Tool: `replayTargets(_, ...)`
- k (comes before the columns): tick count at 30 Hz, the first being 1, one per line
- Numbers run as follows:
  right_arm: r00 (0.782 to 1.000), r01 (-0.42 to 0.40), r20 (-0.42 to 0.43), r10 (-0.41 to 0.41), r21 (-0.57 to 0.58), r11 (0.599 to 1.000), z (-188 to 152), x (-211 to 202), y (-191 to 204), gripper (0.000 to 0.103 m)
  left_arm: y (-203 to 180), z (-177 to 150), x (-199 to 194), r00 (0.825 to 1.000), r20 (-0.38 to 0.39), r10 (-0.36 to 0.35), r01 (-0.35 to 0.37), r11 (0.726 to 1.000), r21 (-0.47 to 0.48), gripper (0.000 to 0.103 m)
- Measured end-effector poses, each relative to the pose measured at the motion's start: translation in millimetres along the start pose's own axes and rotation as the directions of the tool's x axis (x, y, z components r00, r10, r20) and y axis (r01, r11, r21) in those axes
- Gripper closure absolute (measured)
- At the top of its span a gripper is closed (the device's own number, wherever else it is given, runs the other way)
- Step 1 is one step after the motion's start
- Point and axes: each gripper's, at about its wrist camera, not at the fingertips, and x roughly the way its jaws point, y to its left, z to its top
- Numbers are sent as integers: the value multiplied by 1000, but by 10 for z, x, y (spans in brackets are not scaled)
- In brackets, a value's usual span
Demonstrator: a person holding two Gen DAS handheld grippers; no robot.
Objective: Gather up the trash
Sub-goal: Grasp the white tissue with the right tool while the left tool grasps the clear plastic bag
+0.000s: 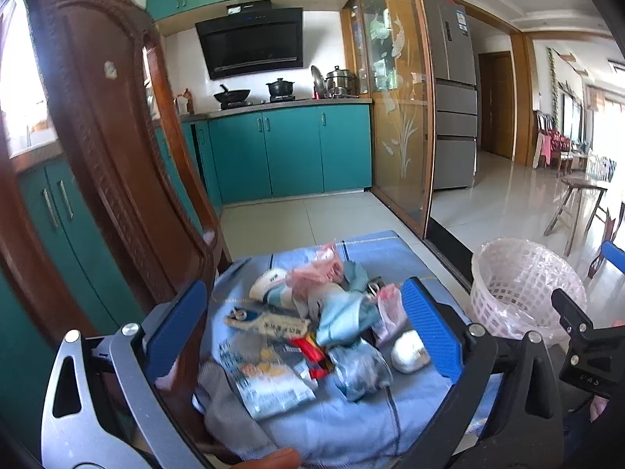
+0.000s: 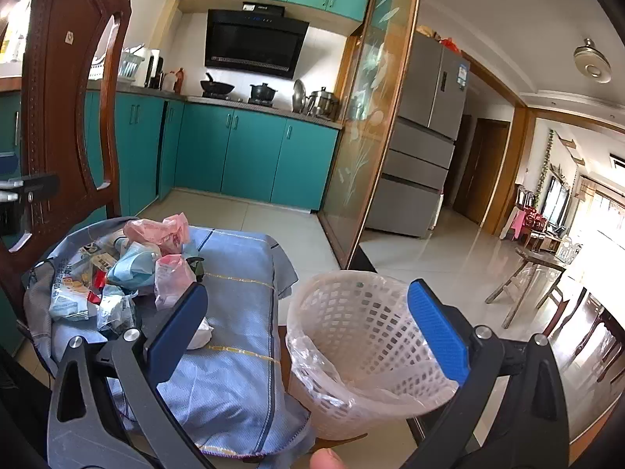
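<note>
Left wrist: the left gripper (image 1: 308, 336) gapes wide, empty, over a trash pile (image 1: 312, 328) — crumpled wrappers, pink bags, blue tissue — on a blue cloth (image 1: 371, 422). Right wrist: the right gripper (image 2: 312, 336) spreads wide, holding nothing, facing the bag-lined white basket (image 2: 351, 351) just beside the cloth.

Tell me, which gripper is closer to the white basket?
Right. The right gripper is open around the near rim of the white basket; the left gripper is open over the trash pile, beside the basket.
</note>
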Motion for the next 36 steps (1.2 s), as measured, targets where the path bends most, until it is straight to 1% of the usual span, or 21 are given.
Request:
replayTargets(5, 978, -209, -37, 207, -84, 974, 259, 293, 163, 3, 108, 311, 279, 1000, 28, 12, -13, 999, 52, 3)
replayTargets(7, 967, -254, -41, 251, -135, 958, 322, 438, 237, 3, 165, 405, 381, 999, 39, 36, -38, 998, 50, 3)
replayTargets(9, 934, -357, -49, 354, -151, 922, 341, 565, 292, 4, 245, 420, 442, 998, 51, 27, -28, 999, 19, 3)
replayTargets(10, 906, -423, -59, 419, -133, 896, 329, 623, 319, 5, 278, 386, 458, 998, 54, 12, -12, 1000, 0, 3)
replayTargets(12, 866, -498, -90, 491, -78, 864, 219, 763, 384, 14, 308, 273, 534, 999, 31, -41, 42, 999, -31, 6)
replayTargets(13, 852, -518, -123, 509, -53, 854, 134, 855, 443, 18, 301, 161, 651, 996, -24, -91, 90, 995, -36, 15)
replayTargets(14, 832, -539, -179, 526, -34, 841, 50, 971, 525, 28, 293, 99, 730, 991, -64, -117, 115, 993, -37, 22)
replayTargets(15, 820, -547, -220, 528, -29, 837, 0, 1050, 591, 38, 288, 21, 833, 982, -120, -147, 143, 989, -41, 37)
replayTargets(16, 812, -546, -267, 519, -35, 837, -67, 1159, 674, 42, 279, -82, 958, 965, -191, -177, 170, 984, -54, 49)
replayTargets(17, 815, -535, -291, 501, -43, 844, -125, 1253, 738, 45, 278, -164, 1053, 948, -245, -203, 191, 979, -72, 52)
replayTargets(18, 815, -529, -302, 495, -35, 848, -173, 1307, 732, 45, 291, -240, 1143, 927, -294, -235, 216, 972, -94, 55)
replayTargets(19, 806, -529, -321, 498, -14, 848, -221, 1386, 735, 45, 303, -271, 1170, 919, -308, -246, 226, 969, -101, 55)
replayTargets(21, 775, -541, -368, 513, 33, 841, -303, 1537, 759, 45, 316, -304, 1179, 918, -313, -243, 224, 970, -95, 54)
replayTargets(22, 756, -548, -394, 522, 53, 835, -343, 1600, 791, 45, 319, -309, 1169, 920, -311, -239, 222, 971, -89, 49)
replayTargets(24, 738, -560, -418, 530, 60, 826, -384, 1650, 881, 45, 326, -333, 1160, 911, -316, -265, 243, 964, -107, 37)
replayTargets(26, 732, -569, -421, 536, 55, 820, -401, 1657, 921, 45, 305, -356, 1200, 889, -341, -305, 279, 952, -122, 33)
replayTargets(28, 722, -580, -422, 548, 62, 812, -393, 1634, 888, 57, 203, -435, 1279, 857, -386, -340, 322, 940, -112, 33)
replayTargets(30, 725, -581, -415, 550, 61, 811, -381, 1582, 836, 66, 120, -537, 1299, 839, -421, -344, 343, 936, -82, 33)
replayTargets(32, 735, -578, -398, 550, 57, 814, -350, 1513, 768, 68, 5, -610, 1278, 833, -436, -341, 354, 934, -54, 34)
replayTargets(34, 754, -561, -380, 535, 51, 827, -321, 1470, 696, 68, -109, -672, 1263, 824, -454, -340, 371, 928, -22, 46)
replayTargets(36, 769, -547, -365, 525, 50, 836, -291, 1438, 619, 68, -217, -726, 1240, 817, -465, -342, 386, 922, -1, 47)
